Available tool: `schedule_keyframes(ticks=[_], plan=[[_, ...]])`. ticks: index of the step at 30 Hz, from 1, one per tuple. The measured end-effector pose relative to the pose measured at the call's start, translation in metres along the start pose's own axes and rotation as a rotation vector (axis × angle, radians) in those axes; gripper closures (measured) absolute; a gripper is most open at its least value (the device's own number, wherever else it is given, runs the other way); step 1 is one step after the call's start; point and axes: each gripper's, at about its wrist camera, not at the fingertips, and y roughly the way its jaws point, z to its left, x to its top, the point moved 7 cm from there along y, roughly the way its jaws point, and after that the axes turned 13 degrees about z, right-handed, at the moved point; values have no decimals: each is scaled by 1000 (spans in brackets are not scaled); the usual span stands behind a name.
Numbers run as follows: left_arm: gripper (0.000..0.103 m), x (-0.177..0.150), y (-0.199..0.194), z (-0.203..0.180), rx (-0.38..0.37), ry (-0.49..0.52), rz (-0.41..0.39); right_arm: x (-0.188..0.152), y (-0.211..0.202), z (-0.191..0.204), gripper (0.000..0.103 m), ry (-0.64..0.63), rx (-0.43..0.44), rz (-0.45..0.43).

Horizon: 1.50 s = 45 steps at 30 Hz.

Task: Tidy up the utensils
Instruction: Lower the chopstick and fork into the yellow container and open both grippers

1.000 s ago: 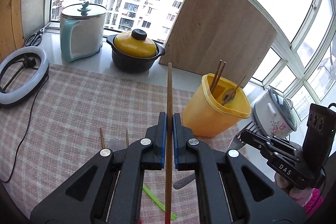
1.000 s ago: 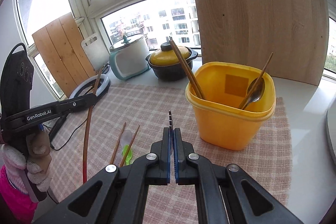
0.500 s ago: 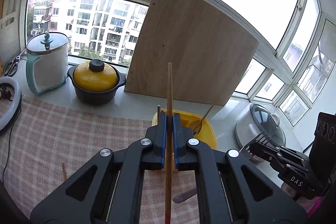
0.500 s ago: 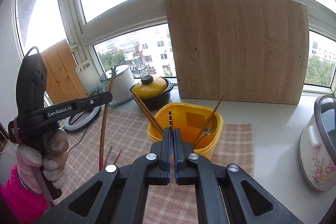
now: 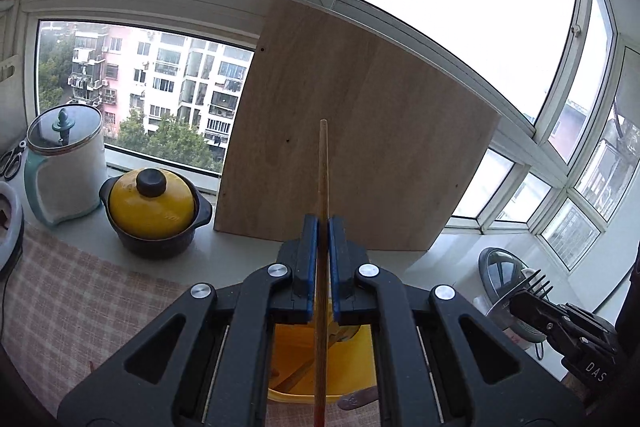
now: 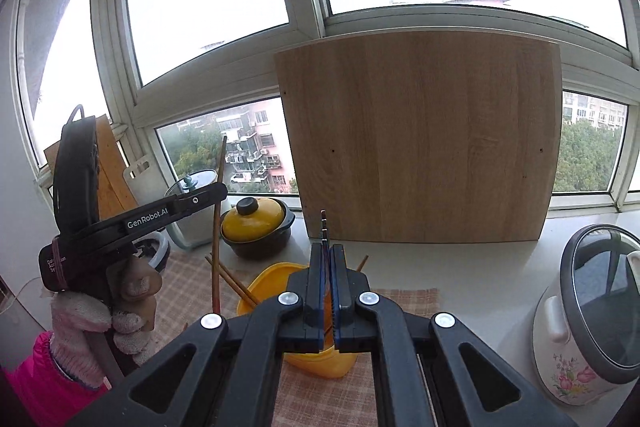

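My left gripper (image 5: 323, 223) is shut on a long wooden chopstick (image 5: 323, 179), held upright above the yellow utensil holder (image 5: 328, 363). In the right wrist view the same chopstick (image 6: 218, 211) hangs with its red end just left of the holder (image 6: 272, 279), which holds several chopsticks. My right gripper (image 6: 328, 251) is shut on a metal fork (image 6: 324, 227), tines up, above the holder. The fork's tines also show in the left wrist view (image 5: 538, 285).
A large wooden board (image 6: 416, 147) leans on the window behind the holder. A yellow-lidded black pot (image 5: 154, 211) and a white canister (image 5: 64, 163) stand at the left. A floral rice cooker (image 6: 592, 315) stands at the right. A checked mat (image 5: 80, 299) covers the counter.
Both grippers have risen and come over the yellow holder, which now lies under the jaws. The loose utensils on the mat have dropped out of view.
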Motion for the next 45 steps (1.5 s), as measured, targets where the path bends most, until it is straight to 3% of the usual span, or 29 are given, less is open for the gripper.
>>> schedule_keyframes(ticks=[5,12,21,30,45], plan=[[100,9,15,-1,67,-4,-57,7,6,-14,103,11,-16,-3],[100,2,41,-2,111,6,-58,3,30,-24,103,2,-44,38],[100,-13,48,-4,107,40,-31,-6,60,-24,103,-47,-63,88],[100,-27,44,-5,94,95,19,-15,83,-18,103,-62,-25,141],[100,-48,39,-4,73,131,91,-26,92,-10,103,-53,-22,177]])
